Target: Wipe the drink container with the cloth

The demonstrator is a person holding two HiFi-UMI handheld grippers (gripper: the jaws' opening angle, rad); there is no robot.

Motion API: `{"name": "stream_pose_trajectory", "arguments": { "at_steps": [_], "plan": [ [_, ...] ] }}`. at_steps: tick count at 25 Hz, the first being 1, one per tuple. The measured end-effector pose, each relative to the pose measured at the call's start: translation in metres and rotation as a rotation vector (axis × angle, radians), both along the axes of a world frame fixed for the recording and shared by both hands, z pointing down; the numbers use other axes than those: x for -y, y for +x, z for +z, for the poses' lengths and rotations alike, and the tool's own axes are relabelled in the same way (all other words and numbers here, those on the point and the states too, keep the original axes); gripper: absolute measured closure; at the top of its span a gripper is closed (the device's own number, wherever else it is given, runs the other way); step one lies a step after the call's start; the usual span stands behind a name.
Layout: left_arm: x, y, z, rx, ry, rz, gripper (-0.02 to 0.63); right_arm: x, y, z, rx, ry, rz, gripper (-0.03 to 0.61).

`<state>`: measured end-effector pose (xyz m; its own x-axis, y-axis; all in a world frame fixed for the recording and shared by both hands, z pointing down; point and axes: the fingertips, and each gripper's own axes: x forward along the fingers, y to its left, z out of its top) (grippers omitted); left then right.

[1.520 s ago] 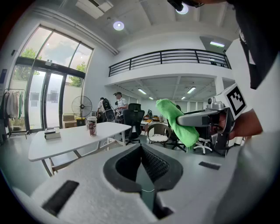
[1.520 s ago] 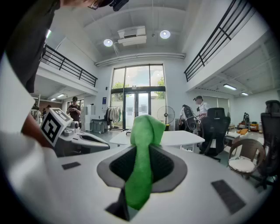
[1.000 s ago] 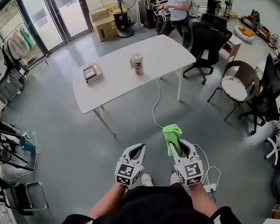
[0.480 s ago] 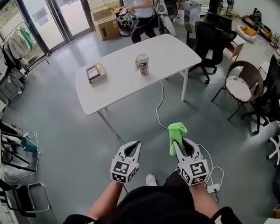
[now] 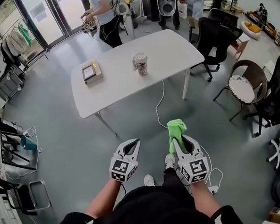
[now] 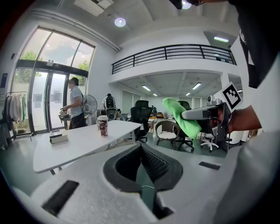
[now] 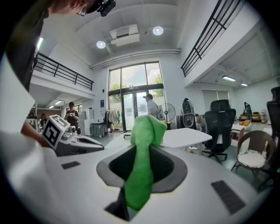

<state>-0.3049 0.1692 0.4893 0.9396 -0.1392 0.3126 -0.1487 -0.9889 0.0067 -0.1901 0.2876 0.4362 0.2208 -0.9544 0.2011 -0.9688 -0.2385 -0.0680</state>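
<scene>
Approach: right tongs (image 5: 178,144) pinch cloth (image 5: 176,130), left tongs (image 5: 133,144) pressed together, empty; next, reach cup (image 5: 140,64), mid-surface (image 5: 113,86), well apart.

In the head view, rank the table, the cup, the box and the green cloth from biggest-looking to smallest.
1. table
2. cloth and box: they look about alike, and the cloth is nearer the camera, so I won't rank them.
3. cup, slightly smaller.
</scene>
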Motion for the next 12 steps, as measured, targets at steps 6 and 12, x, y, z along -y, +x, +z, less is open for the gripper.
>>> {"name": "stream_pose_trajectory", "arguments": {
  "at_steps": [6, 12],
  "plan": [
    [0.009, 0.060, 0.003, 0.001, -0.023, -0.016, 0.600, 0.017, 0.052, 0.006, -0.025, -0.025, -0.032, 0.482],
    [0.026, 0.116, -0.002, 0.011, -0.013, -0.051, 0.600, 0.036, 0.110, 0.007, -0.019, -0.033, -0.064, 0.482]
  ]
}}
